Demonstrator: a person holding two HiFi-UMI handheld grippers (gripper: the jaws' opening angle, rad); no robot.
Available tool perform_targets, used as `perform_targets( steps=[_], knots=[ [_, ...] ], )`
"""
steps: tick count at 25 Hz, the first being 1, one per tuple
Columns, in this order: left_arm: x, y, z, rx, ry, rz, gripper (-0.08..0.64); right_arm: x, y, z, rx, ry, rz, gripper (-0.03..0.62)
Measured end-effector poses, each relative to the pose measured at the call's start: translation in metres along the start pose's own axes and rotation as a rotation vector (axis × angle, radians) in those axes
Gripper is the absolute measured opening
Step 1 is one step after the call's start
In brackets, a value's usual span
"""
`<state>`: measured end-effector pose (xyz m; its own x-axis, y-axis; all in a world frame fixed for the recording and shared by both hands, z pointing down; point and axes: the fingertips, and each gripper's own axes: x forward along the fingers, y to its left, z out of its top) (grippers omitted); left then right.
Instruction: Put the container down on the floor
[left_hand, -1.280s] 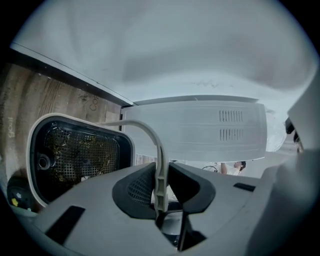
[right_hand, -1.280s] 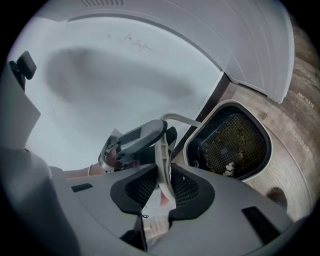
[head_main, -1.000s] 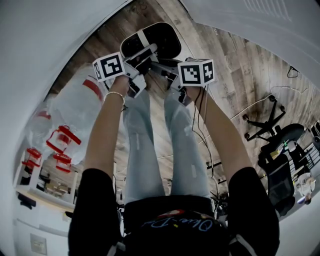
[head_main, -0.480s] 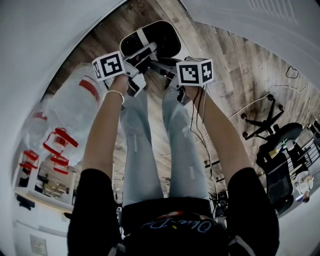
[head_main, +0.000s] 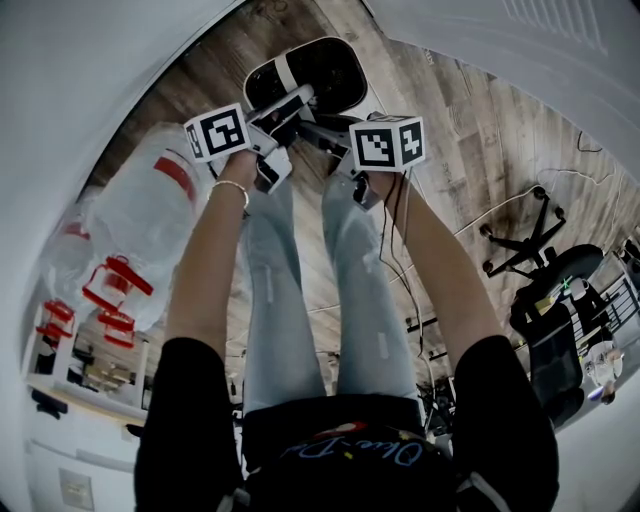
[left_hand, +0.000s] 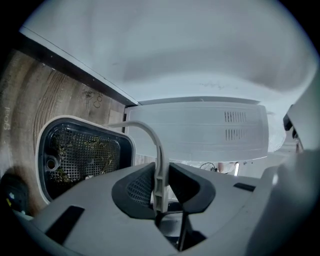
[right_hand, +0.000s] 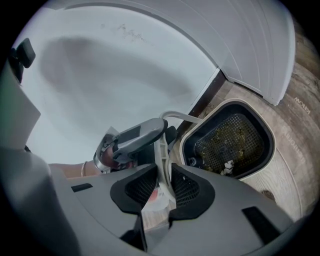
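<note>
The container (head_main: 305, 75) is a black bin with a white rim and a mesh insert strewn with bits of debris. It hangs over the wooden floor by a thin white bail handle (left_hand: 159, 165). My left gripper (left_hand: 160, 192) is shut on that handle, with the bin (left_hand: 82, 155) below and to the left of the jaws. My right gripper (right_hand: 162, 192) is also shut on the handle (right_hand: 162, 160), with the bin (right_hand: 230, 142) to its right. In the head view both grippers, left (head_main: 290, 105) and right (head_main: 325, 130), meet just below the bin, above the person's legs.
A white wall runs along the left and far side. Large clear water bottles with red caps (head_main: 150, 210) stand at the left. An office chair (head_main: 540, 240) and cables lie on the wooden floor (head_main: 470, 130) to the right. A white vented panel (left_hand: 200, 130) stands behind the bin.
</note>
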<state>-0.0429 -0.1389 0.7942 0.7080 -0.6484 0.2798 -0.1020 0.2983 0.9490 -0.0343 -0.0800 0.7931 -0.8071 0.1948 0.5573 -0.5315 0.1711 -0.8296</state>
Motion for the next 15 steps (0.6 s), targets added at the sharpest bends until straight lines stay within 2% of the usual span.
perform_targets(
  steps=[4, 12, 15],
  knots=[
    [-0.002, 0.005, -0.002, 0.027, 0.013, 0.02, 0.061, 0.003, -0.002, -0.004, 0.011, 0.004, -0.004, 0.078],
    [-0.009, 0.007, -0.007, -0.009, 0.01, 0.003, 0.065, 0.009, 0.0, -0.012, 0.028, 0.021, 0.001, 0.084],
    [-0.011, 0.009, -0.009, -0.001, 0.02, 0.01, 0.066, 0.011, 0.0, -0.015, 0.02, 0.044, -0.003, 0.084]
  ],
)
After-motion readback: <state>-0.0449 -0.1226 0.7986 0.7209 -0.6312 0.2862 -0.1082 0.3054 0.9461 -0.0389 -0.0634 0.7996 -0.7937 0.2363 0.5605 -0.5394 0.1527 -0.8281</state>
